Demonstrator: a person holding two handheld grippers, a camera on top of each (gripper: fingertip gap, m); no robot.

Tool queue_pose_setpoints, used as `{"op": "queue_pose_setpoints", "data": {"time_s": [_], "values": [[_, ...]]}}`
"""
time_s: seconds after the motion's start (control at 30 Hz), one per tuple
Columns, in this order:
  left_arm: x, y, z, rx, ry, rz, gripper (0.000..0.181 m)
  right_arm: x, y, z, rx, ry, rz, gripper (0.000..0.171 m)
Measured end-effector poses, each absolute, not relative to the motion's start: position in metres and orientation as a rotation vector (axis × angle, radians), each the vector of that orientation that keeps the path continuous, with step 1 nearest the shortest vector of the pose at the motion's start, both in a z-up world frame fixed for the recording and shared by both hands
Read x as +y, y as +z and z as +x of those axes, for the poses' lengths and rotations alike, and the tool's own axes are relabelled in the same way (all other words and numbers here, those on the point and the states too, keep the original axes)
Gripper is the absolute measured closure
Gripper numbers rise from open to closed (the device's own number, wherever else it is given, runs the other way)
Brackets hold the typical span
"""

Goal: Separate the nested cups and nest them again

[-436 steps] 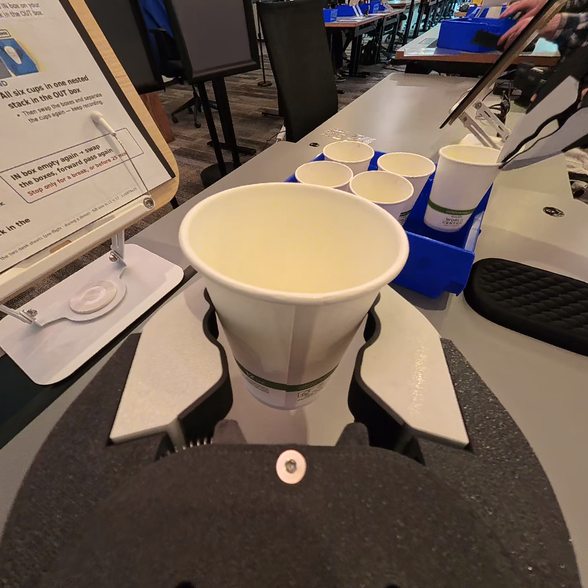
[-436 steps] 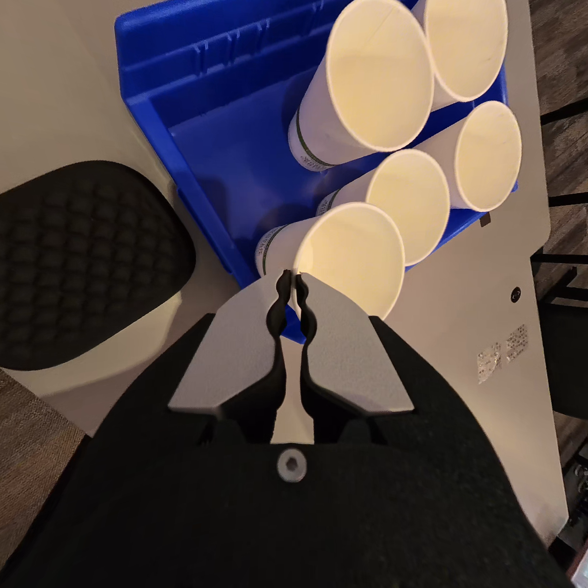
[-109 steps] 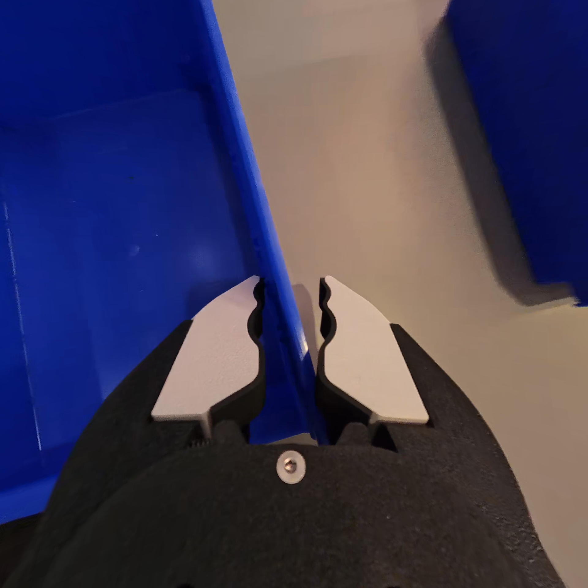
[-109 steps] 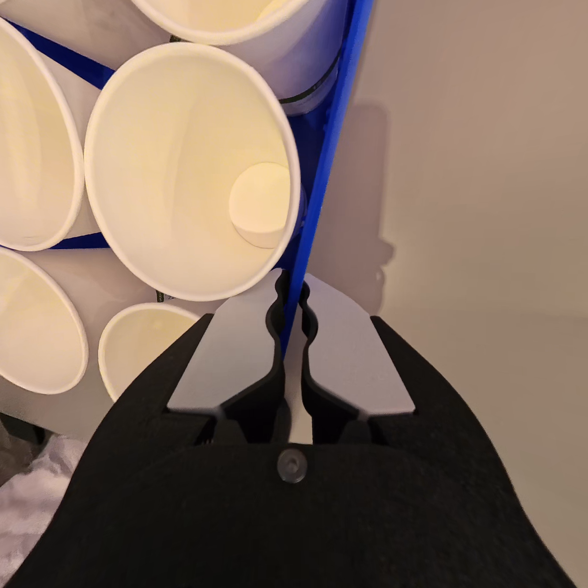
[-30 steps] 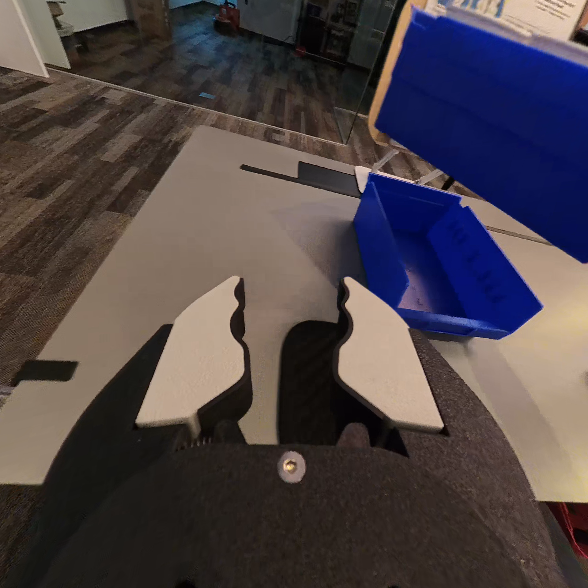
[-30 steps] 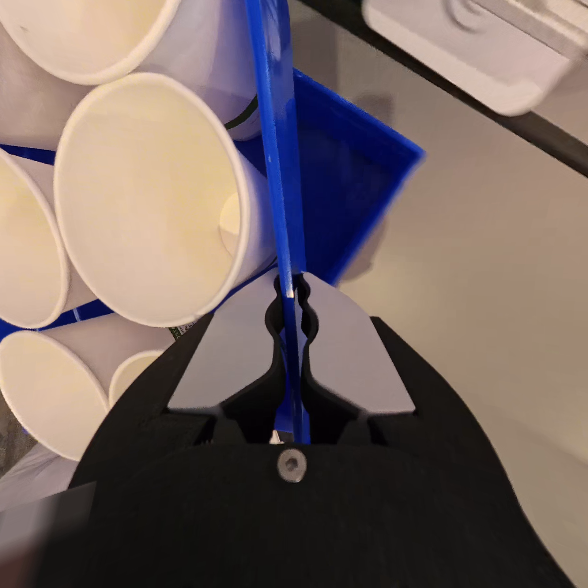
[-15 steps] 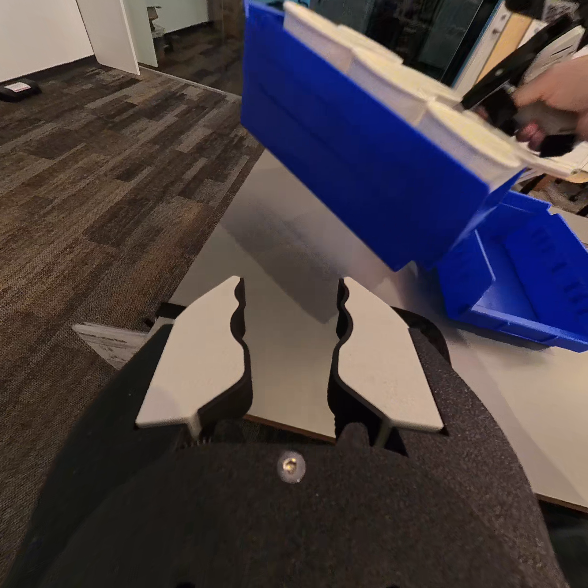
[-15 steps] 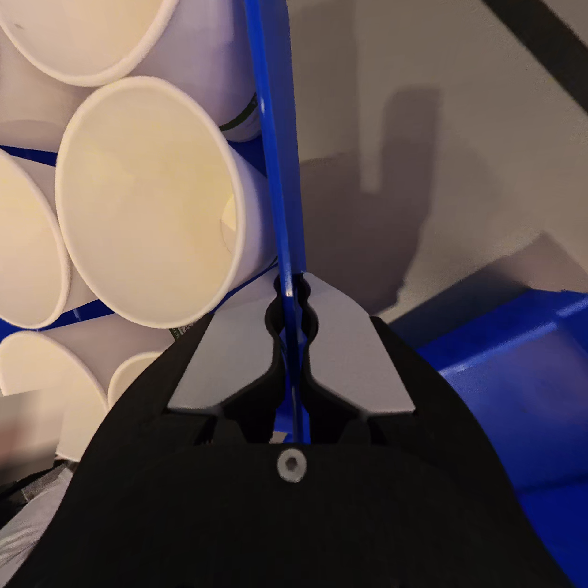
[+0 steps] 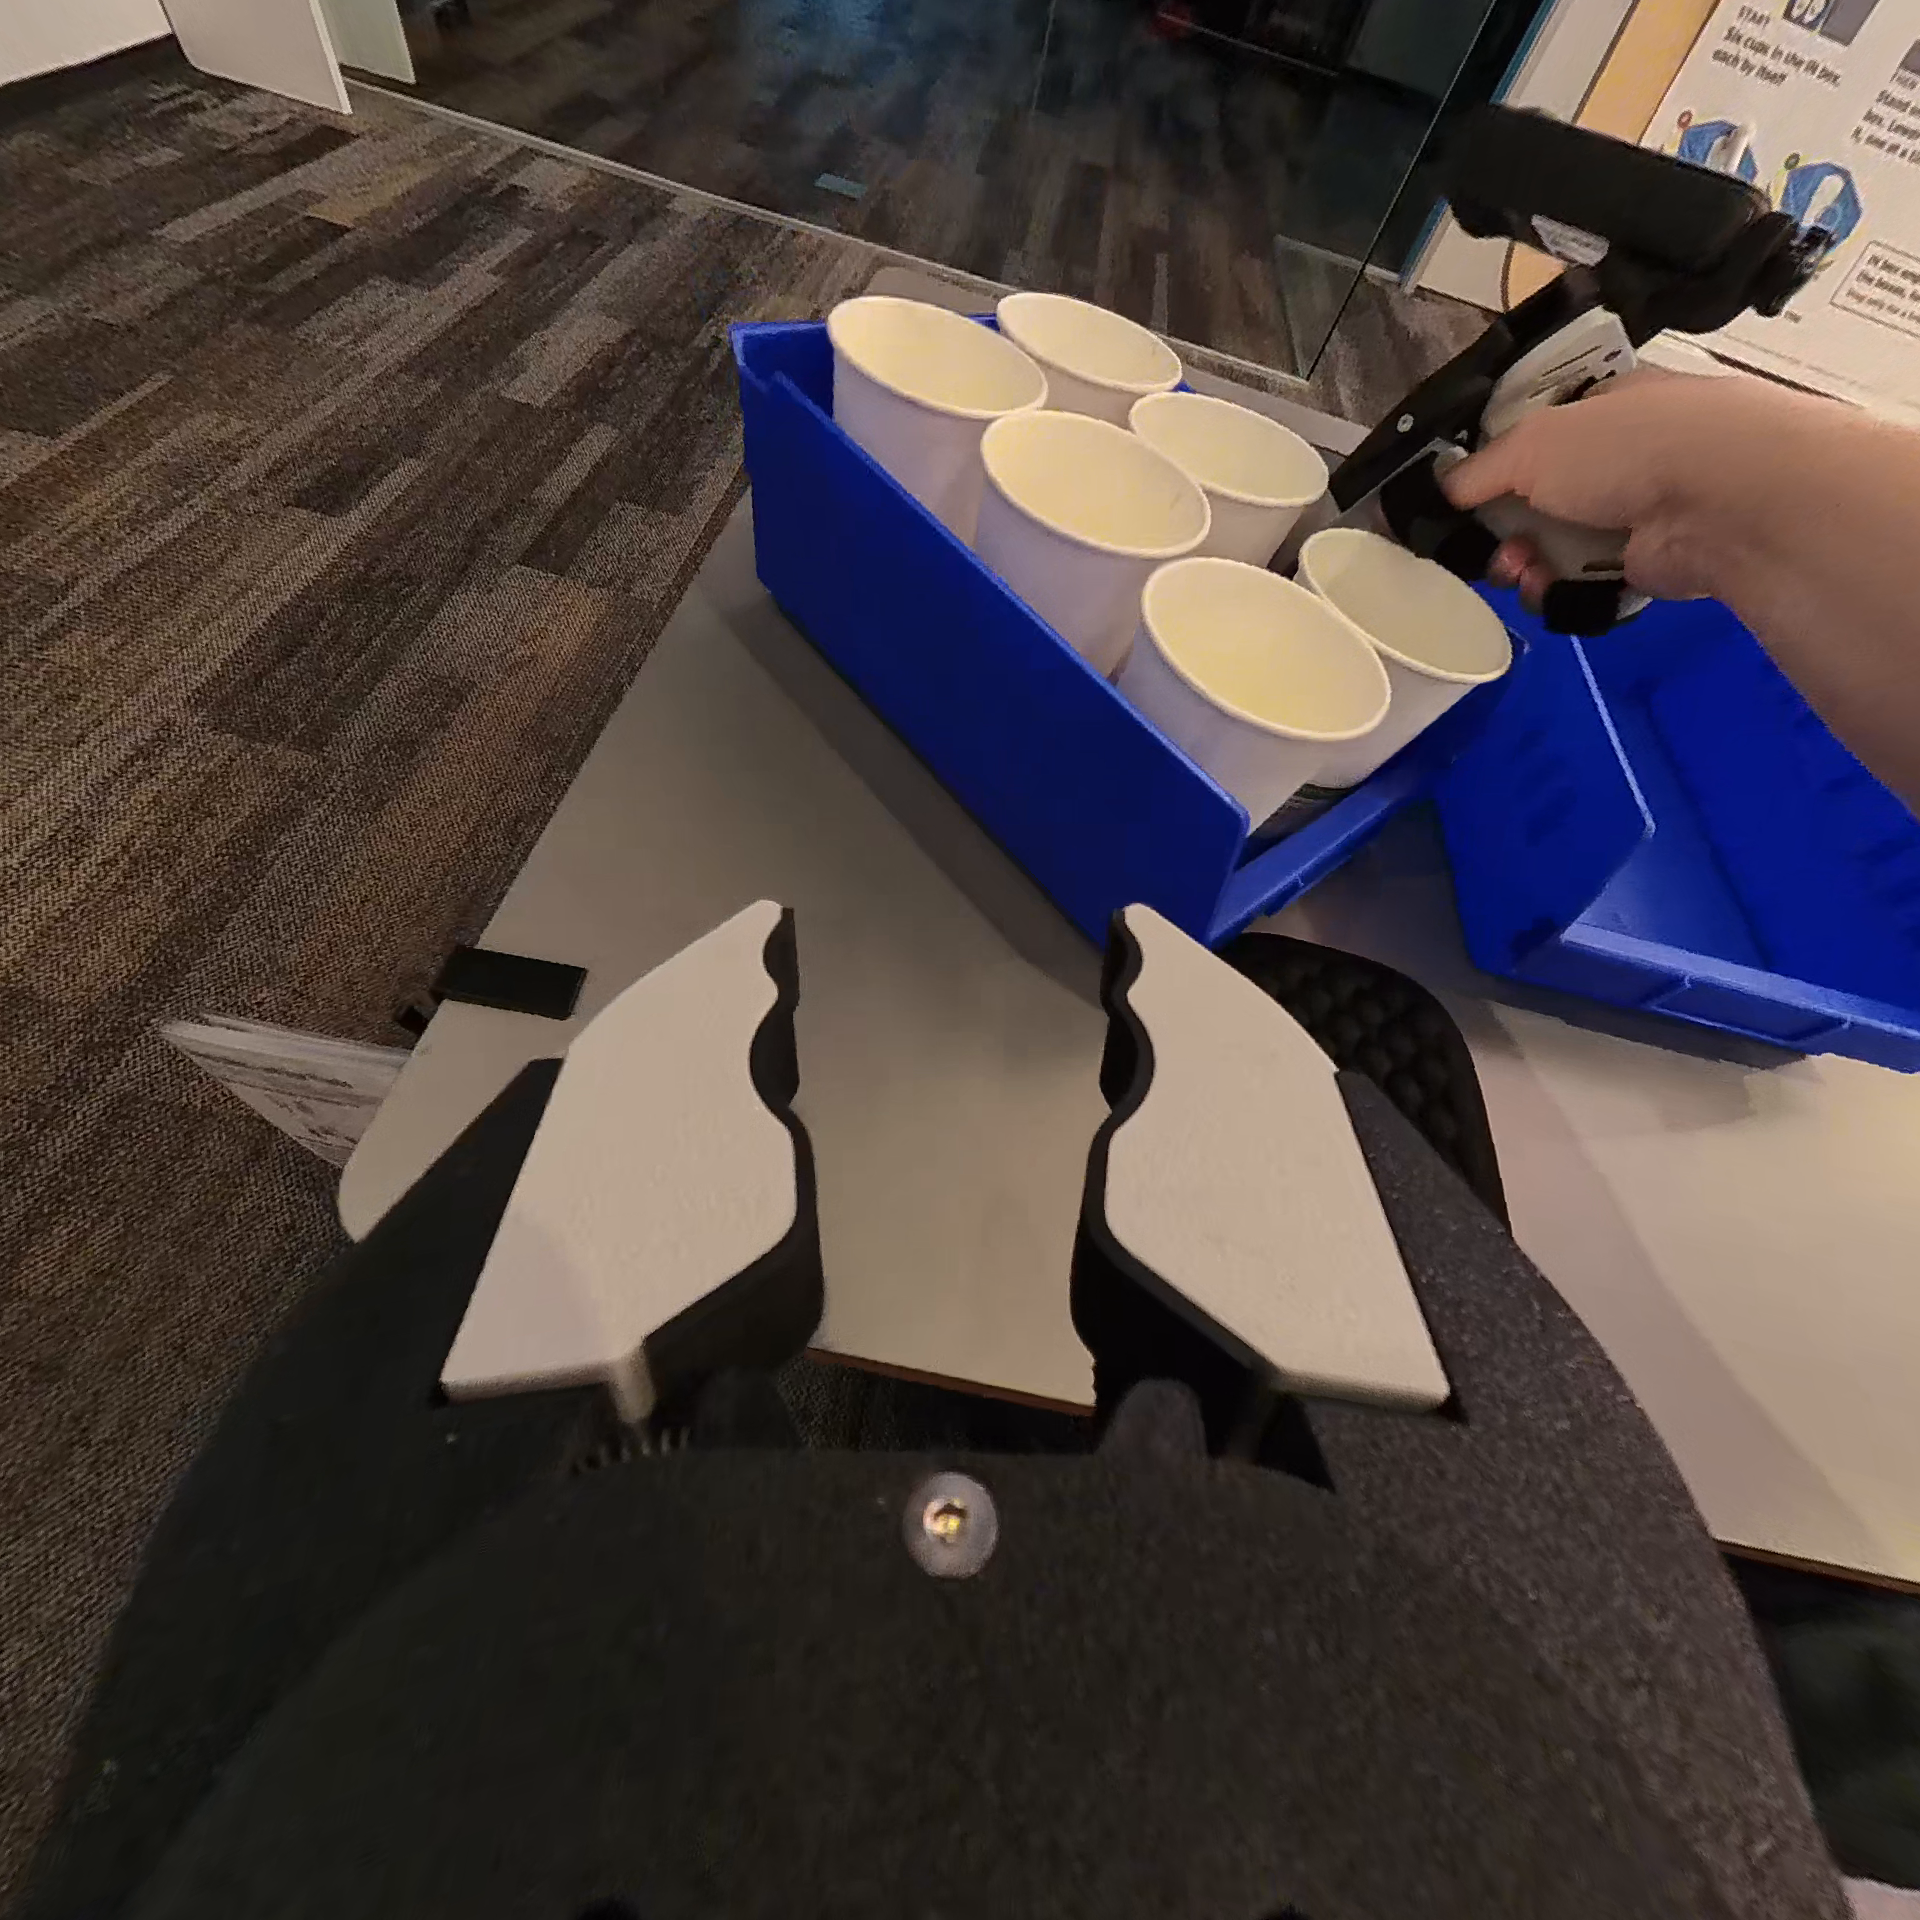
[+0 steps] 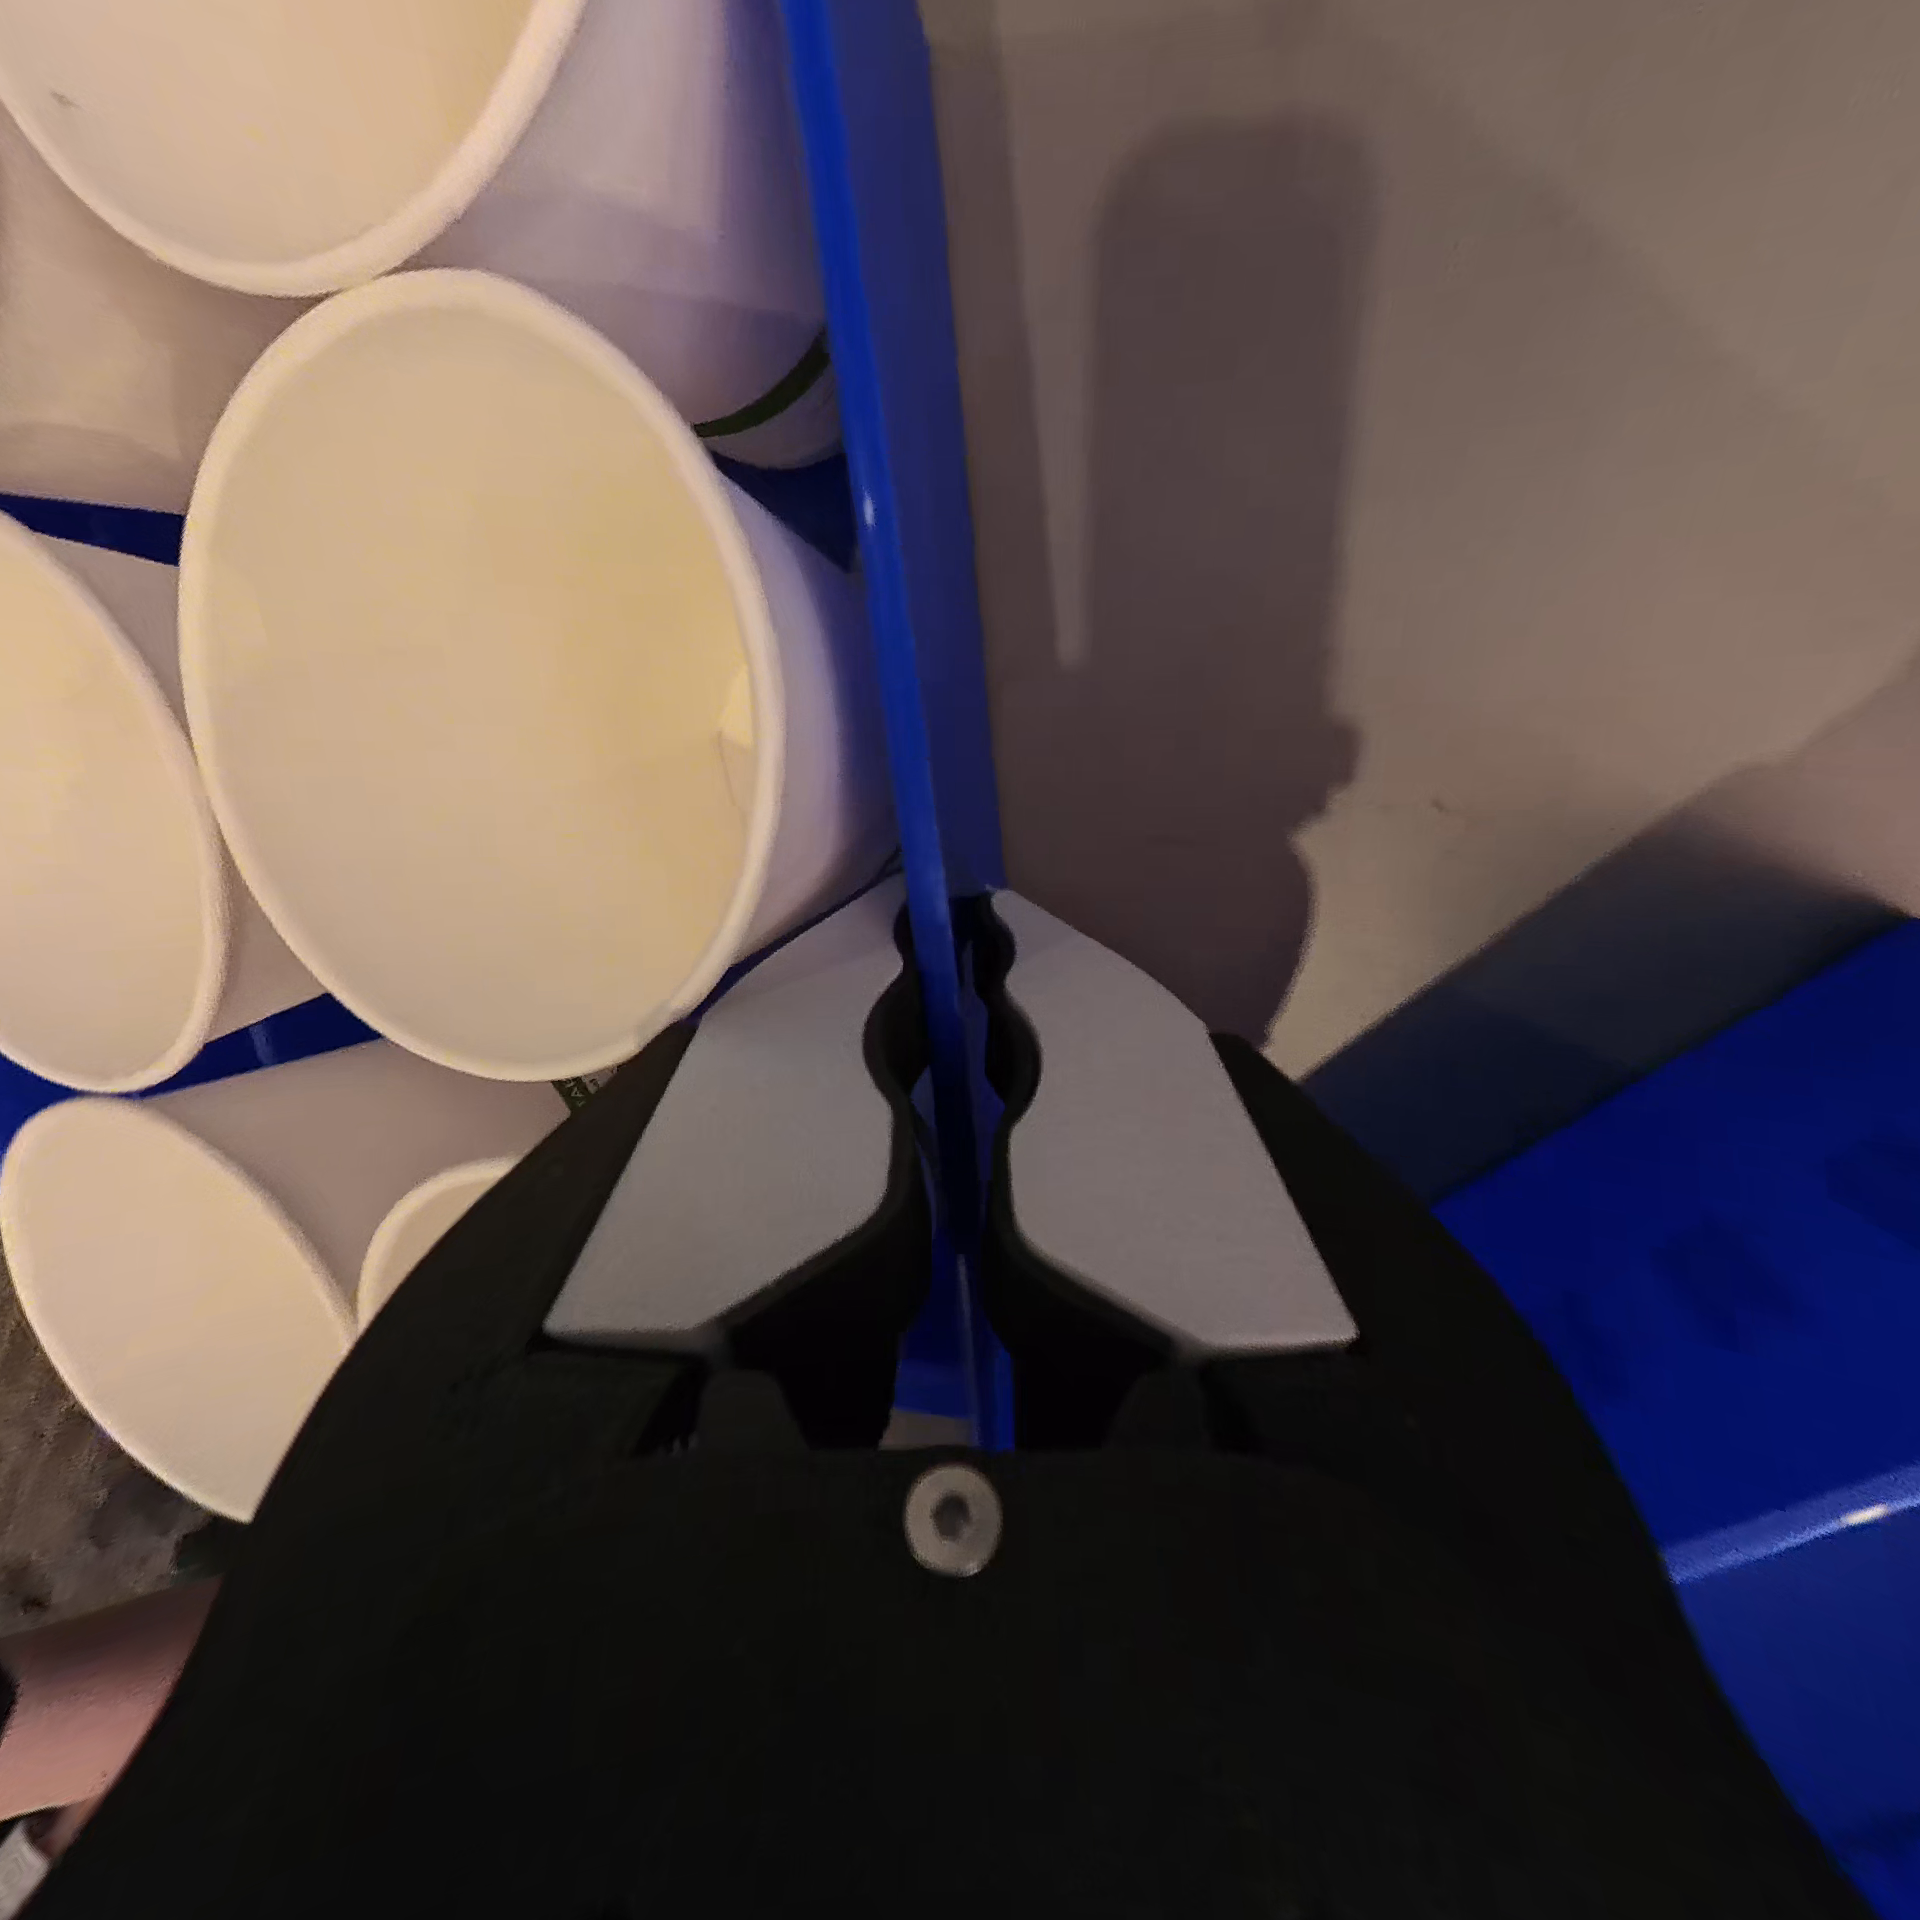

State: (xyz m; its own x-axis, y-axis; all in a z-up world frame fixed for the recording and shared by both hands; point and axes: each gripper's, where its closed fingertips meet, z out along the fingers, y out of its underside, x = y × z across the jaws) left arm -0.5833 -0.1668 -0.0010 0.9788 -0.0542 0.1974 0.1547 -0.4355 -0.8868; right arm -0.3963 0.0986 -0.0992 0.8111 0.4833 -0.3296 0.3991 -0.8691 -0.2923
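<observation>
Several white paper cups (image 9: 1091, 488) stand apart, not nested, in a blue bin (image 9: 935, 665) on the grey table. My right gripper (image 10: 951, 914) is shut on that bin's thin side wall (image 10: 883, 416), with the cups (image 10: 468, 665) just to its left. It also shows in the left wrist view (image 9: 1351, 499), held by a hand (image 9: 1662, 499) at the bin's far side. My left gripper (image 9: 951, 925) is open and empty over the table's near edge, short of the bin. I cannot tell whether the bin rests fully on the table.
A second, empty blue bin (image 9: 1704, 831) lies right of the full one and also shows in the right wrist view (image 10: 1662, 1299). A black textured pad (image 9: 1371, 1029) lies by my left gripper's right finger. Carpet floor is left of the table edge. An instruction board (image 9: 1818, 135) stands far right.
The right gripper has brought the bin of cups down from the air to the table beside the empty bin. The left gripper stays open and has turned toward the bins.
</observation>
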Motion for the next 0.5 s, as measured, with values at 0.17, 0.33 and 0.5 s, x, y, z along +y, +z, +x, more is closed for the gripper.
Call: {"op": "queue_pose_setpoints", "data": {"time_s": [0.17, 0.33, 0.5], "values": [[-0.165, -0.003, -0.572, -0.049, -0.247, -2.015, 0.124, 0.109, -0.072, -0.396, -0.703, 0.620, -2.647, 0.153], [-0.167, -0.005, -0.568, -0.034, -0.249, -2.016, 0.124, 0.117, -0.001, -0.346, -0.858, 0.276, -2.412, 0.126], [-0.166, -0.003, -0.563, -0.032, -0.269, -1.993, 0.125, 0.101, 0.019, -0.209, -0.632, 0.007, -2.516, 0.102]]}}
